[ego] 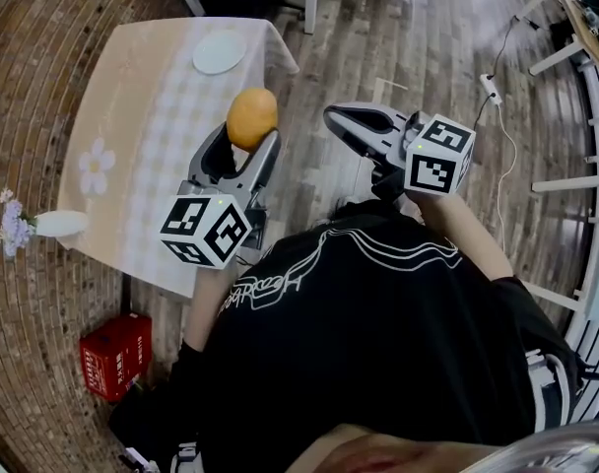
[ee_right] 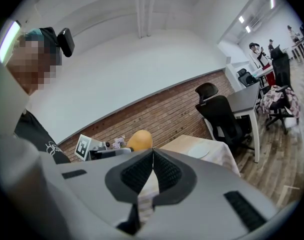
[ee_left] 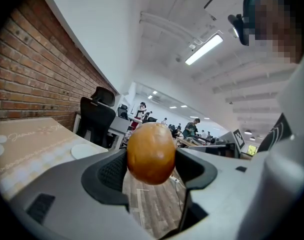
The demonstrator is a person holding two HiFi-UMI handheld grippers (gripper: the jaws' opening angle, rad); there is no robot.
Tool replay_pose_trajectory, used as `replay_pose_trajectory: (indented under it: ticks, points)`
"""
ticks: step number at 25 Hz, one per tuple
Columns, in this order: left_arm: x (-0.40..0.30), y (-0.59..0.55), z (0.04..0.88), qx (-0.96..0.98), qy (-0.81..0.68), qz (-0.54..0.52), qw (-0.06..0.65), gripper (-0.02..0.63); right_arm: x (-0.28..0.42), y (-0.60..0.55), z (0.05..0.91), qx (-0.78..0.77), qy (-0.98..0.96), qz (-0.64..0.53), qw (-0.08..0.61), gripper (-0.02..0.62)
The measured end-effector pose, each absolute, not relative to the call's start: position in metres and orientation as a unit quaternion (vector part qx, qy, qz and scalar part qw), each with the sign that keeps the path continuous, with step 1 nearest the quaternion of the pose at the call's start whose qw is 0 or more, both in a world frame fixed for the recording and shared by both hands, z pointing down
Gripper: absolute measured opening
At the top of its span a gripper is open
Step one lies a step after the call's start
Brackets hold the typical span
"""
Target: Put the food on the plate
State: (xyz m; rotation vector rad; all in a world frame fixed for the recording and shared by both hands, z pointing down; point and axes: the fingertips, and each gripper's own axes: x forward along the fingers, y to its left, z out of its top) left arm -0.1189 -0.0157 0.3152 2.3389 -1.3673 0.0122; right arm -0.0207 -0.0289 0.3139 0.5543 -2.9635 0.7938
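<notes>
Left gripper view — left gripper fingers clamp oval food, long axis upright, right gripper fingers pressed together

On the table, plate at far end, vase at near left corner, crate on floor

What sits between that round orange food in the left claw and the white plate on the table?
Nothing: the head view shows only bare checked tablecloth between the food in the left gripper and the plate.
</notes>
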Motion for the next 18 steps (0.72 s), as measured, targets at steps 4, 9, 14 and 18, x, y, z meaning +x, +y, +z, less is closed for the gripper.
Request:
replay_pose_trajectory:
  ticks: [4, 9, 14, 18]
  points:
    - [-0.125, -0.023, 0.321, 0.836, -0.506, 0.007, 0.212, 0.299, -0.030, -0.038, 0.318, 0.161, -0.954, 0.255, 0.010, -0.003]
    - [-0.134, -0.042, 0.327, 0.824, -0.525, 0.013, 0.213, 0.299, -0.042, -0.063, 0.325, 0.137, -0.955, 0.263, 0.011, -0.003]
    - [-0.144, -0.084, 0.332, 0.811, -0.542, 0.017, 0.220, 0.299, -0.052, -0.109, 0.330, 0.119, -0.954, 0.274, 0.013, -0.003]
    - [-0.149, -0.121, 0.341, 0.798, -0.556, 0.021, 0.230, 0.299, -0.059, -0.149, 0.343, 0.102, -0.951, 0.290, 0.020, -0.003]
